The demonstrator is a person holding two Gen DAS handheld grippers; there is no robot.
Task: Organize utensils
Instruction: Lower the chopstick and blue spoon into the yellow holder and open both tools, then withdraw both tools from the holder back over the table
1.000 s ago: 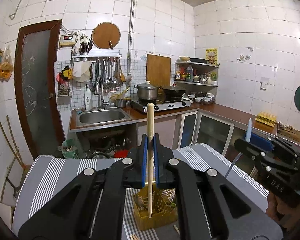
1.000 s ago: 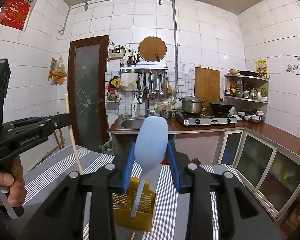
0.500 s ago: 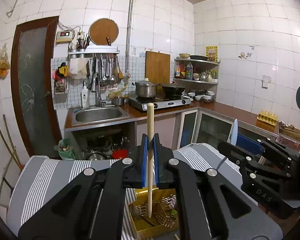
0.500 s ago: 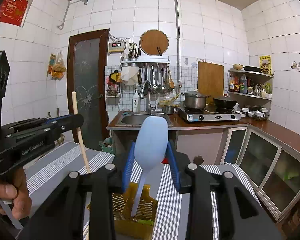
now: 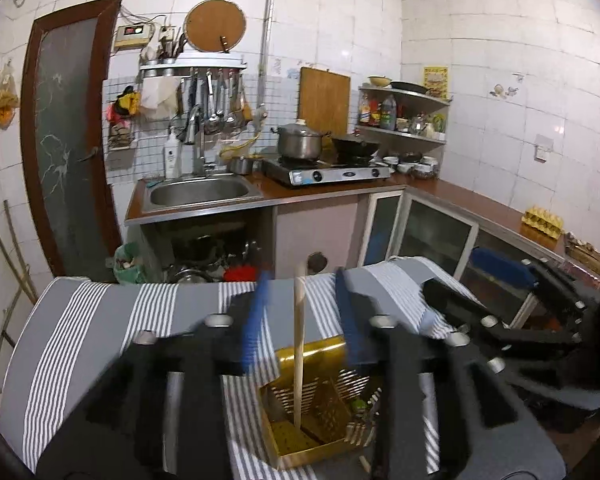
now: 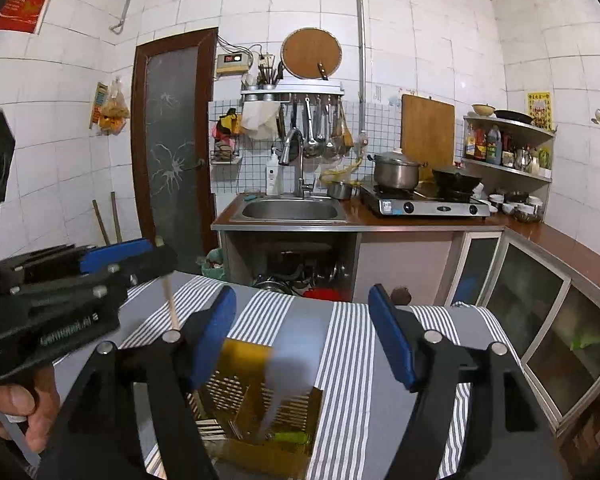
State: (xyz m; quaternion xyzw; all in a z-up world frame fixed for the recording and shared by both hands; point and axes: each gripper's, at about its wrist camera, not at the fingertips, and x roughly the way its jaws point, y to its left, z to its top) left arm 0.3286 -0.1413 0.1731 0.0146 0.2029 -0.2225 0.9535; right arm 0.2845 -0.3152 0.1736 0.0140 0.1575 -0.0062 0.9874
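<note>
Both grippers over yellow caddy [image 5: 320, 412] – jaws opening.
L gripper [image 5: 300, 320]: chopstick [image 5: 299, 344] upright between pads, untouched, tip in caddy. R gripper [image 6: 302, 332]: blue spoon [image 6: 290, 364] blurred, probably falling into caddy.

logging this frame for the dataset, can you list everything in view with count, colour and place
caddy: 1, yellow, on the cloth
chopstick: 1, pale wood, upright in the caddy, between the opening left jaws, untouched
spoon: 1, light blue, blurred, over the caddy, between the opening right jaws, untouched
cloth: 1, grey with white stripes, covering the near surface
pot: 1, steel, on the stove
sink: 1, steel, in the counter
left gripper: 1, black, blue pads
right gripper: 1, black, blue pads
</note>
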